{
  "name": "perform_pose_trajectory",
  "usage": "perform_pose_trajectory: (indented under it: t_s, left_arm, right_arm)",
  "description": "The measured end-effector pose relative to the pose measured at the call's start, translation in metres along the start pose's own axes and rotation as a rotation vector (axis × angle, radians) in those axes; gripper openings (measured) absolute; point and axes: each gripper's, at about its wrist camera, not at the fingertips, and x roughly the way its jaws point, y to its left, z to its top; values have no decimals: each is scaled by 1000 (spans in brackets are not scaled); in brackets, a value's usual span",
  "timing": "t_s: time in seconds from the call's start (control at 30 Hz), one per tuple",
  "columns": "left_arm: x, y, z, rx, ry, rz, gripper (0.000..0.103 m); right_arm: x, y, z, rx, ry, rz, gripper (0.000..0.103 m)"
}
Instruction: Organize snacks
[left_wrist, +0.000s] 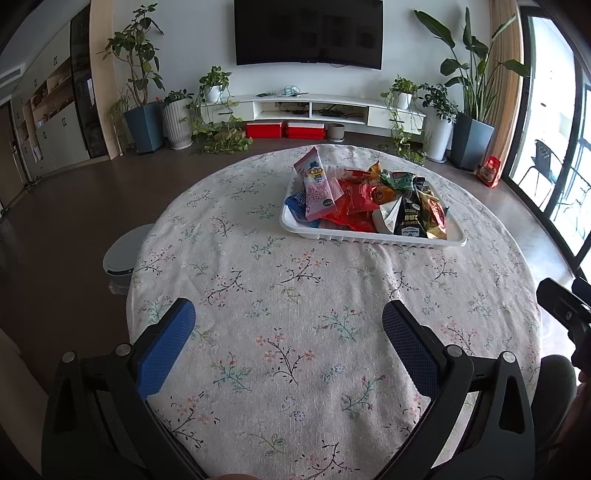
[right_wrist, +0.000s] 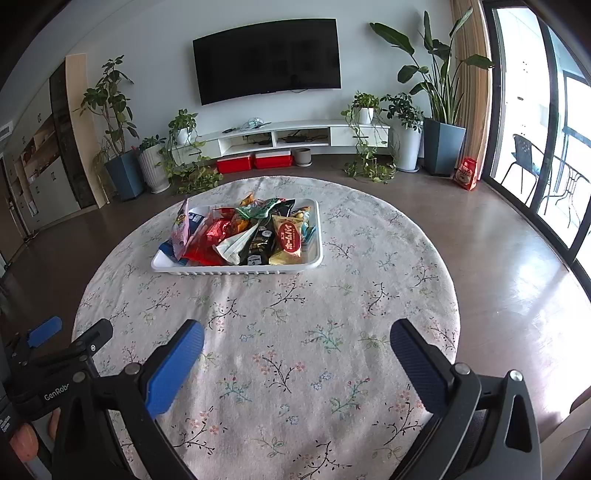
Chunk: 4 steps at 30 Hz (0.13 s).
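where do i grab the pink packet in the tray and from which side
Grip the pink packet by its raised top edge, coming from above on the tray's left. It leans up over the other snacks, so that end sticks free; its lower end is wedged among them.

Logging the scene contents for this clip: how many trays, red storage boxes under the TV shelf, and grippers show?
White tray holding snack packets: 1
Red storage boxes: 2
Grippers, left gripper and right gripper, both open: 2
Total: 5
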Motion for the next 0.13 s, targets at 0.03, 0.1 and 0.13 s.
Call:
perform_pose_trajectory:
  t_s: [0.03,0.1,0.13]
  left_arm:
    - [-1,0,0,4,-3,-3,103]
    - [-1,-2,1,10,1,-13,103]
    - [0,-3,2,10,5,-19,103]
  right_arm:
    - [-1,0,-2,0,1,0,103]
    - [0,0,-1,-1,2,0,103]
    - [-2,1,-3,-1,3,0,103]
